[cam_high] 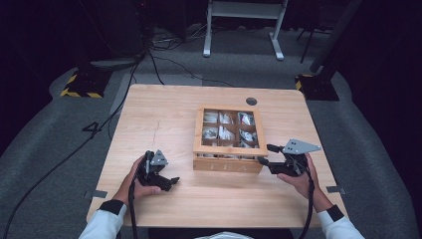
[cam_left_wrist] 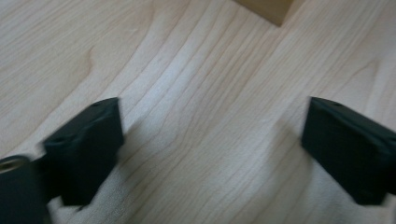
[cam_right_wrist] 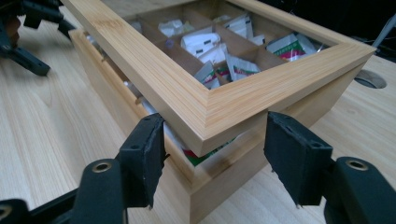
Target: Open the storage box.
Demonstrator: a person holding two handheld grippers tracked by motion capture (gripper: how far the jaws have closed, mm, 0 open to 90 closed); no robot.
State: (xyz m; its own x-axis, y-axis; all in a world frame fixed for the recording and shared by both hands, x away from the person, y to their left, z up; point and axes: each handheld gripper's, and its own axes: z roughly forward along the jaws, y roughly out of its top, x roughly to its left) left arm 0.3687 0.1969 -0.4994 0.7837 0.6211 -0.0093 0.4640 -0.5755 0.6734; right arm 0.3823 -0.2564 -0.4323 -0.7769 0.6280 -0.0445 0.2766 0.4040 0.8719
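Nearest the person, at about seven o'clock on the wooden table (cam_high: 149, 114), the left hand (cam_high: 138, 185) held the left gripper (cam_high: 168, 183) low over the bare boards, its jaws standing apart with nothing between them; in the left gripper view the two black fingers (cam_left_wrist: 86, 149) framed only pale wood grain, with a corner of the tea box (cam_left_wrist: 268, 9) just showing at twelve o'clock. At about four o'clock on the table the right hand (cam_high: 303, 179) held the right gripper (cam_high: 263, 154), which pointed toward nine o'clock at the box's near right corner. Its jaws stood open on either side of that corner, and the pads (cam_right_wrist: 144, 154) were not seen pressing on the wood. The wooden tea box (cam_high: 229, 149) sat near the middle of the table, slightly toward three o'clock, with lettering on its front face. Its framed lid (cam_right_wrist: 205, 105) sat raised a little above the base at the near corner, leaving a gap in which a packet edge showed. Through the lid, nine compartments held tea bag packets (cam_right_wrist: 201, 42), mostly white, some with red and green print. Farther off, at one o'clock, a round cable hole (cam_high: 251, 101) pierced the tabletop, and beyond the table's far edge lay grey carpet (cam_high: 239, 69) with cables and a white desk frame (cam_high: 244, 25).
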